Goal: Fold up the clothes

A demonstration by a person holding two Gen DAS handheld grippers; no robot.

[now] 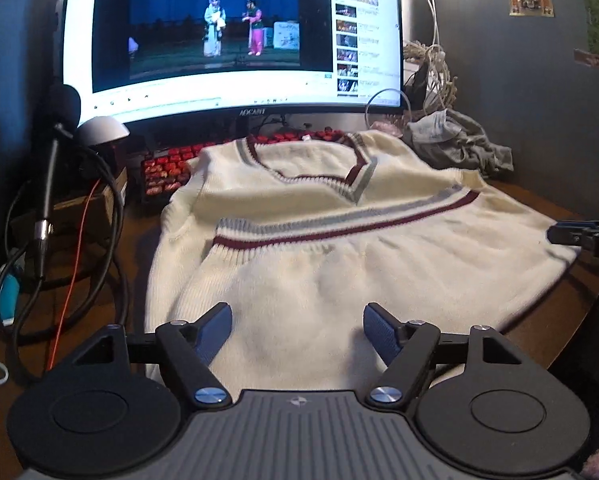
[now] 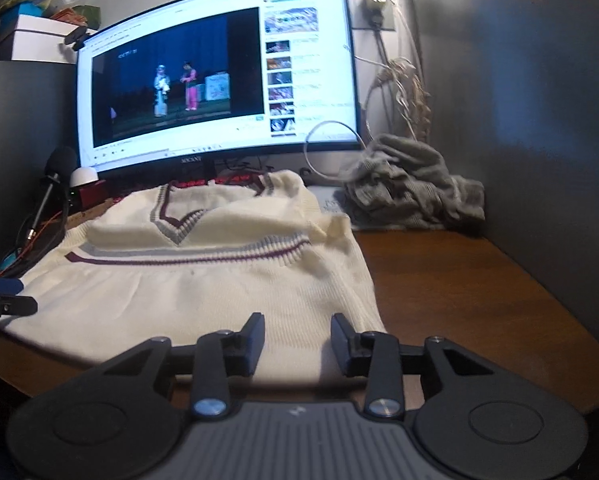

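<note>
Both tongs are open w/ nothing in them. Left gripper hangs over the near fold of the cream sweater; right gripper sits by its near right corner. Sweater lies on the brown desk, bottom part flipped up so the striped hem is just below the V-neck.

Next fold, I think: grab both near corners at the same time, lift together, keep edges lined up, go slow.

Not much room. Monitor, red keyboard, mic & cables crowd the back; gray cloth pile sits at back right.
</note>
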